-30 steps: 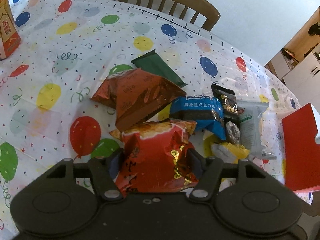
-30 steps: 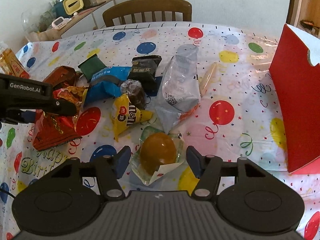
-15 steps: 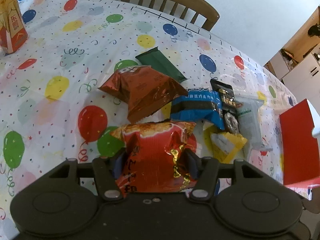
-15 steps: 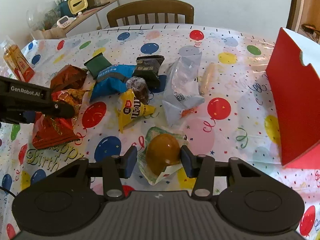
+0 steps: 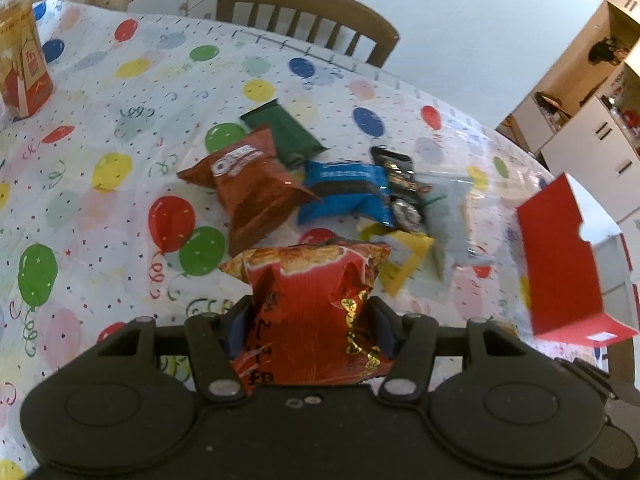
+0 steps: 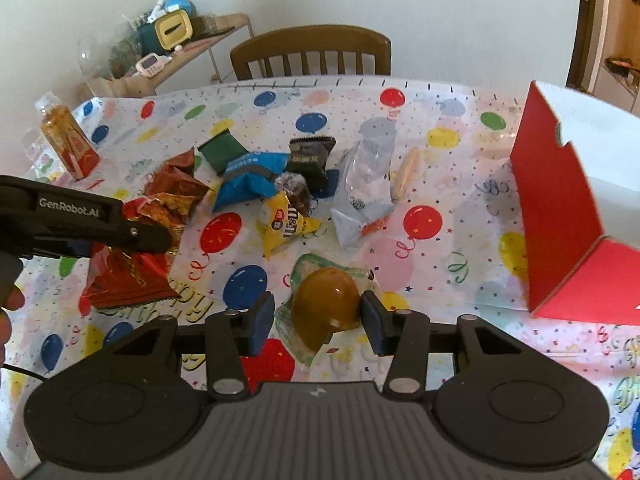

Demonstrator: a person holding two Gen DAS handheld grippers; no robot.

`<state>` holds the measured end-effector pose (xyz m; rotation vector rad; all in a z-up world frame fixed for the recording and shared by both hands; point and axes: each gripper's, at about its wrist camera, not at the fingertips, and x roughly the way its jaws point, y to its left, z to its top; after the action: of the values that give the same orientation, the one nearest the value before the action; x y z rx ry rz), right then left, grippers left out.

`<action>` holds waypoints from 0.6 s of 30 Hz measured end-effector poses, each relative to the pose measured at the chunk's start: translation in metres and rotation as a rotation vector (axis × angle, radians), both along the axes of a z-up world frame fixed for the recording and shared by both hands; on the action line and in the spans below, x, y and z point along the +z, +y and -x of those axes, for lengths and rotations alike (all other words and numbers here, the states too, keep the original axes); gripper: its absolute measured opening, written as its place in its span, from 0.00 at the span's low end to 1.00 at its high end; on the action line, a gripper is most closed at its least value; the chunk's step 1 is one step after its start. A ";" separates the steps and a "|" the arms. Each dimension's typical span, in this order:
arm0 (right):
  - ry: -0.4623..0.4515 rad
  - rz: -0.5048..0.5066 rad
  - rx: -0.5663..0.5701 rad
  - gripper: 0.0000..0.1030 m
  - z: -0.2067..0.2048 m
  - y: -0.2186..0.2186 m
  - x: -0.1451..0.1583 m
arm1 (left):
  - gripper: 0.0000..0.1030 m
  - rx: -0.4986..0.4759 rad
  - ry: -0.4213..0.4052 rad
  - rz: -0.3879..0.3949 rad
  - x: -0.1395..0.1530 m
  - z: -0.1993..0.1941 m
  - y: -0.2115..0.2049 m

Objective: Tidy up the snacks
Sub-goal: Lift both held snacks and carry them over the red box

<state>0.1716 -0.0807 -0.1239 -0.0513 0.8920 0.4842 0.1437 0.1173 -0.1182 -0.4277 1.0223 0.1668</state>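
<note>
You had both pickups made: your left hand-held gripper [image 5: 310,322] was clamped on the red snack bag [image 5: 310,308], your right hand-held gripper [image 6: 318,320] on the brown jelly cup [image 6: 326,300], both off the desk [image 6: 460,208]. Next, probably, came carrying them right to the red box [image 6: 556,216].

Room: pale wall [image 6: 460,20] standing behind; wooden chair [image 6: 312,54] sitting at the worktop's [image 6: 460,240] far edge; cluttered side shelf [image 6: 192,46] standing left; white cabinets [image 5: 592,140] showing right; daylight falling evenly.
</note>
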 end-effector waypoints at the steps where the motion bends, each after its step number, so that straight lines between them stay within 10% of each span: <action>1: -0.006 -0.003 0.003 0.45 0.003 -0.003 0.005 | 0.57 -0.007 -0.005 -0.002 0.003 0.002 -0.003; 18: -0.122 -0.033 -0.001 0.45 0.026 -0.071 0.078 | 0.57 -0.164 -0.119 -0.029 0.067 0.007 -0.085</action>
<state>0.1457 -0.1518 -0.0458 -0.0500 0.7648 0.4891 0.1365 0.0324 -0.0508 -0.3222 0.9319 0.0086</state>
